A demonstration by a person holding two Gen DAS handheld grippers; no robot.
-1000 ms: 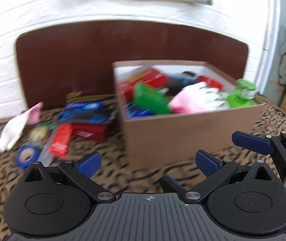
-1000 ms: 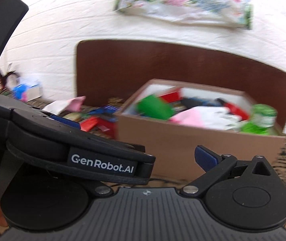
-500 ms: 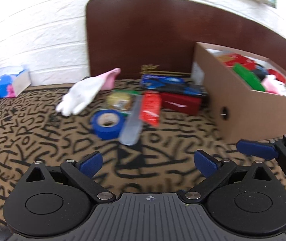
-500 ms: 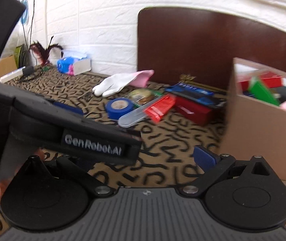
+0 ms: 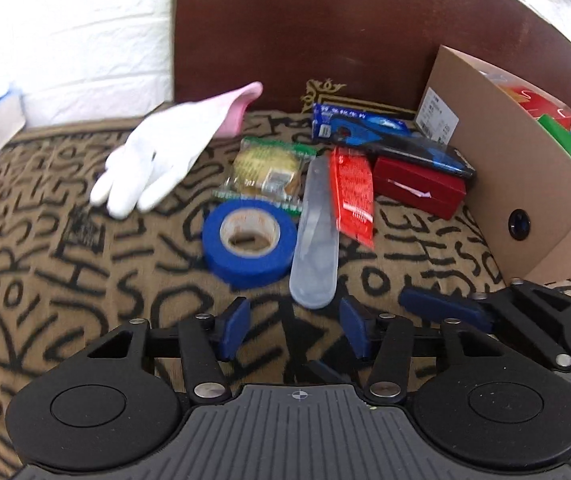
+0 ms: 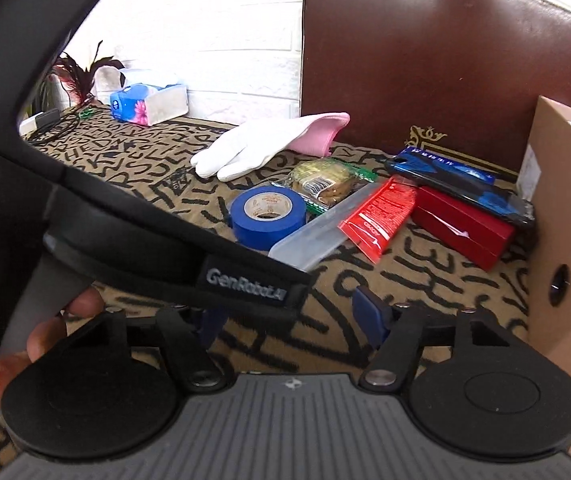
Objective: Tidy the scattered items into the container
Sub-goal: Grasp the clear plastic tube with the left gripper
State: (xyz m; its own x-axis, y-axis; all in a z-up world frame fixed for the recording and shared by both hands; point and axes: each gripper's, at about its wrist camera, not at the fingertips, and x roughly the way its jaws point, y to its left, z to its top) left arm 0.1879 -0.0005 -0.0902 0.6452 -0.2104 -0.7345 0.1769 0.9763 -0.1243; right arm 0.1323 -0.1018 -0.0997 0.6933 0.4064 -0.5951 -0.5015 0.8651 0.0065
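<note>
Tan black-scribbled cloth point(image 5: 45, 240) beneath white brick wall point(image 5: 65, 20).

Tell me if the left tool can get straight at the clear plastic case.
Probably yes. The left tool is empty, its jaws just narrowed, and the long clear plastic case lies just ahead on bare patterned cloth, its near end uncovered.

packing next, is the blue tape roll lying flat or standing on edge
Lying flat: the blue tape roll rests on the patterned cloth with its core hole facing up.
</note>
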